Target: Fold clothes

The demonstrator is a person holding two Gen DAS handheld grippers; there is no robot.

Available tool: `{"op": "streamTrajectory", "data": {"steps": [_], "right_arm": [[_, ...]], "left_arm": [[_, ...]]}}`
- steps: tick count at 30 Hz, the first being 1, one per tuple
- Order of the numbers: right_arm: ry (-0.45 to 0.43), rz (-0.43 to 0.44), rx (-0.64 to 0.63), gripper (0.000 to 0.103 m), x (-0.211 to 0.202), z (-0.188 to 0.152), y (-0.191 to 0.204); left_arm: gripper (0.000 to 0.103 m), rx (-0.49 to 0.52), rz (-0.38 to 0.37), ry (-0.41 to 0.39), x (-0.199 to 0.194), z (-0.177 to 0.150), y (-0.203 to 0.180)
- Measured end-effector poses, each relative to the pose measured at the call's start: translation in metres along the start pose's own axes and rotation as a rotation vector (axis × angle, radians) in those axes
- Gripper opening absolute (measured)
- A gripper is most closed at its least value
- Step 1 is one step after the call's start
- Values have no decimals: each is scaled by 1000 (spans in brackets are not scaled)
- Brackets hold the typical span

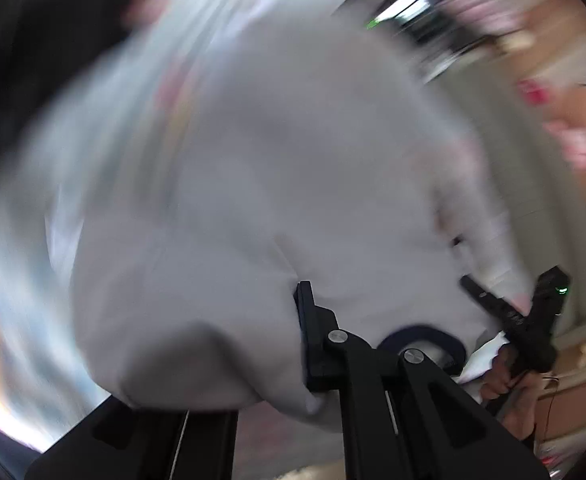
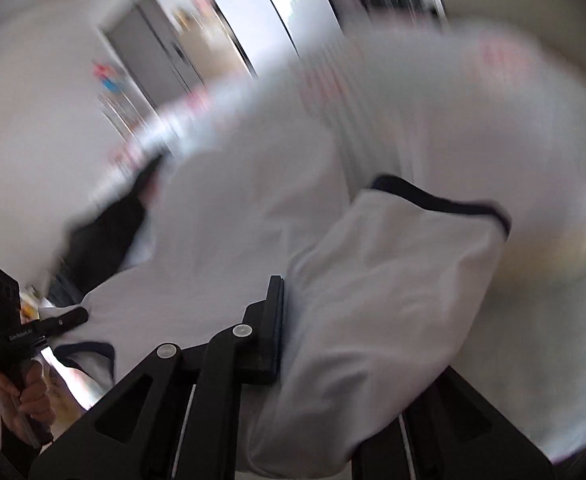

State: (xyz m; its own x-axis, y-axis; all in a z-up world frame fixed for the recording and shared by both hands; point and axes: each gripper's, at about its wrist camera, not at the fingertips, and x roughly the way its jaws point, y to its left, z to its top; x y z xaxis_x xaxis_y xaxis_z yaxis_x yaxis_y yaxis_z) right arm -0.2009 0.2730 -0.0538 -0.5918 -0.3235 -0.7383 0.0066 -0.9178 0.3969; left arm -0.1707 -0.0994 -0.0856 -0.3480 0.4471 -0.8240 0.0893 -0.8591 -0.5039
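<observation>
White garment (image 1: 253,184) with navy-trimmed edge, held up between both grippers and blurred. Left gripper (image 1: 293,344) clamped on one fold of the garment; right gripper (image 2: 289,320) clamped on another. Left view alone shows the right gripper beyond the cloth; right view alone shows a door (image 2: 149,48) behind the garment
</observation>
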Motion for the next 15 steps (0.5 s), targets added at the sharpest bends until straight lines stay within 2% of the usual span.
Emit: {"op": "streamTrajectory", "data": {"steps": [2,3,5,6,9,12,15], "right_arm": [[159,0,60,13,44,-36,-23],[238,0,90,13,66,-53,-34],[190,14,73,15,53,-70,-41],[166,22,70,20,43,-73,-44],[154,8,77,26,23,-79,-56],[144,-40,51,31,1,-92,-57],[145,-40,55,31,-19,-100,-54]], "left_arm": [[11,-59,27,61,22,-30,24],[14,-87,-7,44,18,-39,31],[21,-142,-85,1,9,-55,44],[23,-148,-104,-1,6,-58,47],[28,-102,-92,5,-2,-56,48],[28,-81,-42,-2,-8,-49,44],[28,-58,-54,-25,-34,-52,24]]}}
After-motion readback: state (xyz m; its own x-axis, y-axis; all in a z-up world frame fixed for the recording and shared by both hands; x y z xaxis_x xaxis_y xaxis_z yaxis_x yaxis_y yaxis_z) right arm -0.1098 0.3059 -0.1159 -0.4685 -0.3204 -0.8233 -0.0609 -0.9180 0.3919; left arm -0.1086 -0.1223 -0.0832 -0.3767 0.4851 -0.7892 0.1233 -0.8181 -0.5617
